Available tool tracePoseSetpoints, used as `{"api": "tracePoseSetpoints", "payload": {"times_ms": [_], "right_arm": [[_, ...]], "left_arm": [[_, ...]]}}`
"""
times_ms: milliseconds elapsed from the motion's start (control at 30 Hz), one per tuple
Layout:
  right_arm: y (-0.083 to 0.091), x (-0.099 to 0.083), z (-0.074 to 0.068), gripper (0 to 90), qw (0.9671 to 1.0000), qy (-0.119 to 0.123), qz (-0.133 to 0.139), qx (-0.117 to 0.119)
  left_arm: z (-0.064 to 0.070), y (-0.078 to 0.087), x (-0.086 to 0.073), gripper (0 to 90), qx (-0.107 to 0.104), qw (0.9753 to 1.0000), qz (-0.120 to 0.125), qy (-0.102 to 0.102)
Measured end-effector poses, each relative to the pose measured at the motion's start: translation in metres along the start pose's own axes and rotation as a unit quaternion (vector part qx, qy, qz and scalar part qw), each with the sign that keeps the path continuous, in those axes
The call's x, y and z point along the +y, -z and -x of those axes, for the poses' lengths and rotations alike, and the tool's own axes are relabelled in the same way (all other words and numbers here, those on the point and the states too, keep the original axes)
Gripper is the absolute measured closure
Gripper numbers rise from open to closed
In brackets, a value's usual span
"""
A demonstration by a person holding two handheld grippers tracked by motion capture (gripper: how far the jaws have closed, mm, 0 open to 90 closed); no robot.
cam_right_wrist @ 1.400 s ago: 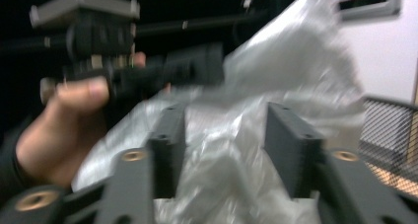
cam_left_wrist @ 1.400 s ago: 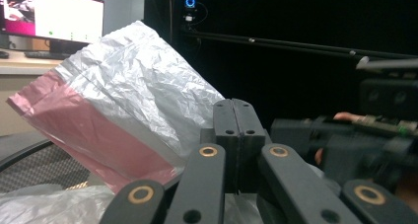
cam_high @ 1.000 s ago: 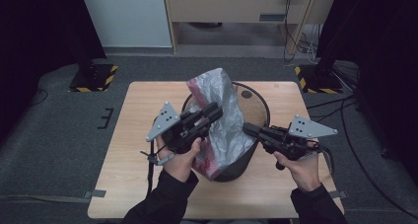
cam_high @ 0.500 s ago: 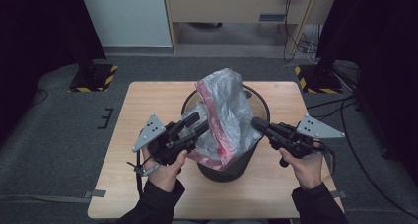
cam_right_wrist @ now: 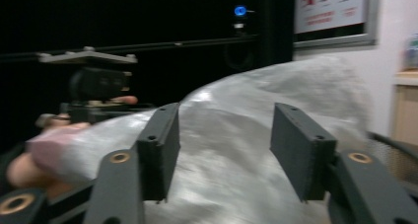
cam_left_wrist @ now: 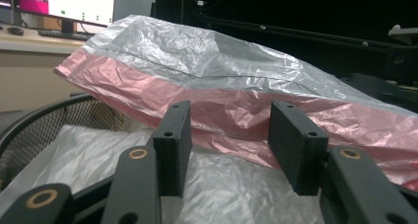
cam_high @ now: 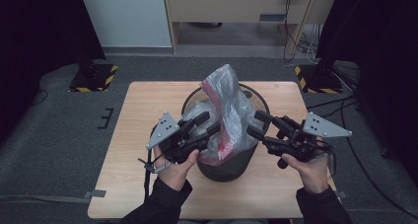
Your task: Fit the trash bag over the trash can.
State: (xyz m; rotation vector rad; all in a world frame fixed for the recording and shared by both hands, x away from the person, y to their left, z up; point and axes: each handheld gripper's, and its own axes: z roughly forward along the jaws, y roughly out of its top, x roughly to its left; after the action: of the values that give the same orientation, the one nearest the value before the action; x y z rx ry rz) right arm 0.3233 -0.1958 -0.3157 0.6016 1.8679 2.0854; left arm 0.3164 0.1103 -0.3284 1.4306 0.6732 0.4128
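Plastic bag (cam_high: 227, 110) stands between the left gripper (cam_high: 209, 125) and right gripper (cam_high: 256, 124), both wide open, empty.

My left gripper (cam_high: 207, 124) and right gripper (cam_high: 255, 125) were both black, blocky pistol-shaped units, and each carried a grey three-cornered plate on top with small pale studs at its corners. A dark cable trailed from each of them. Seen from their own cameras, the jaws were flat matte-black rectangular pads (cam_left_wrist: 173, 144) with small screw holes, hinged on black links whose pivots showed brass-coloured rings. My sleeves (cam_high: 162, 204) were dark, nearly black, and reached down to the wrists.
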Motion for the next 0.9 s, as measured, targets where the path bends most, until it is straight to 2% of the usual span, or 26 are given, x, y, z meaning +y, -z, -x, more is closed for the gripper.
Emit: {"api": "tracePoseSetpoints", "payload": {"times_ms": [133, 167, 233, 300, 400, 500, 600, 733, 800, 900], "right_arm": [[-0.007, -0.002, -0.006, 37.1, 0.9994, -0.016, -0.007, 0.030], [-0.009, -0.003, -0.007, 36.4, 0.9991, -0.018, -0.006, 0.038], [-0.012, -0.005, -0.008, 35.8, 0.9986, -0.027, -0.001, 0.046], [-0.014, -0.006, -0.009, 36.5, 0.9983, -0.029, -0.008, 0.050], [-0.017, -0.011, -0.011, 48.4, 0.9977, -0.013, -0.033, 0.057], [-0.019, -0.015, -0.012, 66.8, 0.9965, 0.002, -0.052, 0.065], [-0.018, -0.019, -0.013, 89.1, 0.9948, 0.016, -0.069, 0.073], [-0.015, -0.020, -0.011, 90.0, 0.9951, 0.027, -0.066, 0.069], [-0.012, -0.018, -0.009, 90.0, 0.9962, 0.028, -0.051, 0.065], [-0.006, -0.015, -0.008, 90.0, 0.9974, 0.014, -0.041, 0.058]], "left_arm": [[0.001, -0.002, 0.000, 52.8, 0.005, 0.9999, -0.011, -0.012], [0.002, -0.002, 0.000, 53.2, 0.005, 0.9999, -0.009, -0.010], [0.001, -0.002, 0.000, 54.2, 0.005, 0.9999, -0.012, -0.010], [0.001, -0.002, -0.001, 54.8, 0.006, 0.9998, -0.015, -0.015], [0.002, -0.003, -0.001, 55.5, 0.005, 0.9998, -0.016, -0.012], [0.002, -0.003, -0.002, 55.8, 0.003, 0.9998, -0.017, -0.011], [0.001, -0.003, -0.003, 56.2, 0.001, 0.9998, -0.018, -0.012], [0.001, -0.002, -0.005, 56.2, -0.001, 0.9999, -0.015, -0.008], [0.001, -0.002, -0.006, 55.9, -0.001, 0.9999, -0.012, -0.005], [0.002, -0.002, -0.009, 55.5, -0.005, 0.9999, -0.013, -0.005]]}}
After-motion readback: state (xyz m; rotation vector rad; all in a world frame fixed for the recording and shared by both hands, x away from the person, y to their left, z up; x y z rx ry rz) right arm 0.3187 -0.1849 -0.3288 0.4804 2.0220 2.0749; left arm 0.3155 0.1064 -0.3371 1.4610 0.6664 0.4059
